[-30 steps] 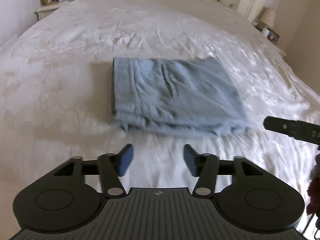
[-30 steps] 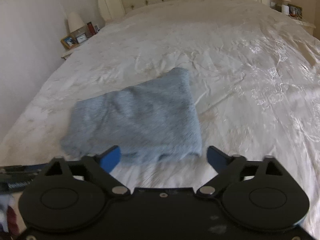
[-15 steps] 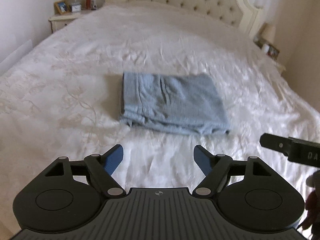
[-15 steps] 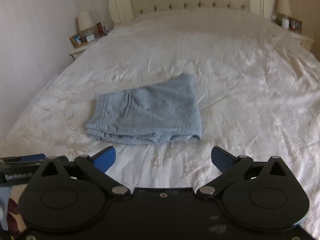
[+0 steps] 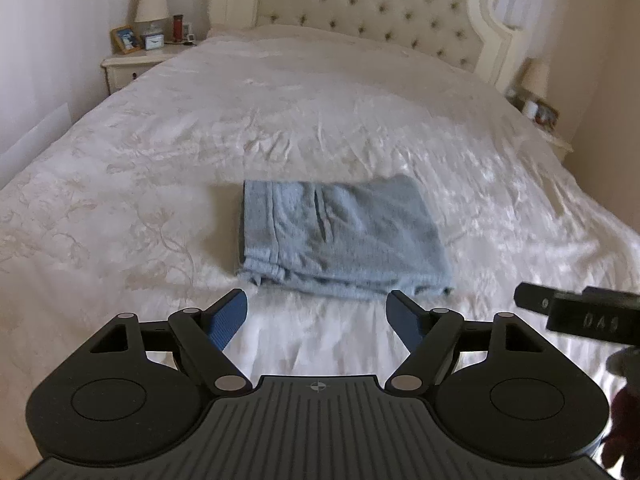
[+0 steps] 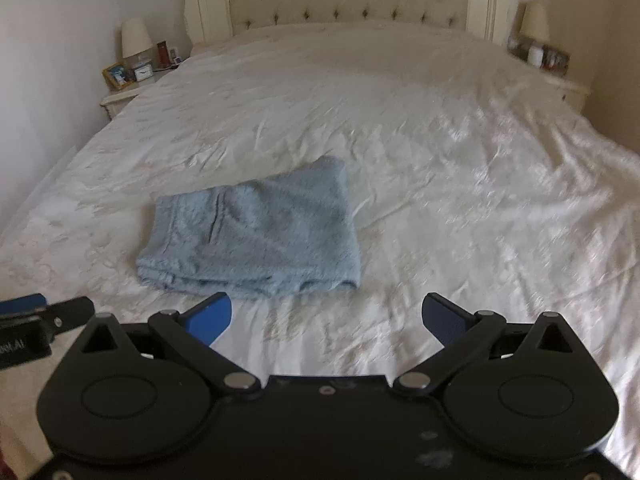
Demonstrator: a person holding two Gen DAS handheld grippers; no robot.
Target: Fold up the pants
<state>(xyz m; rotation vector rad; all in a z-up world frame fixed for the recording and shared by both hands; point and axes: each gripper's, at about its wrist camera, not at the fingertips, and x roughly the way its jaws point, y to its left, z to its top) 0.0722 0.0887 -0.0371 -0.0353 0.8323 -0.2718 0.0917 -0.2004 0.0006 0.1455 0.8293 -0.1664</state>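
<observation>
Lying ahead: pants (image 5: 340, 236), a folded blue bundle on the bed (image 5: 360, 120), past both tools, untouched.
Long axis: crosswise.
Left gripper (image 5: 318, 312): spread wide, empty, bundle straight ahead.
Right gripper (image 6: 326, 316): spread wide, empty, bundle ahead-left.
Nearer: left, seemingly.

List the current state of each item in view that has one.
pants: folded into a compact rectangle, lying flat on the bed, not held
left gripper: fingers open, empty, short of the pants
right gripper: fingers open, empty, short of the pants
bed: made, cover lightly wrinkled
</observation>
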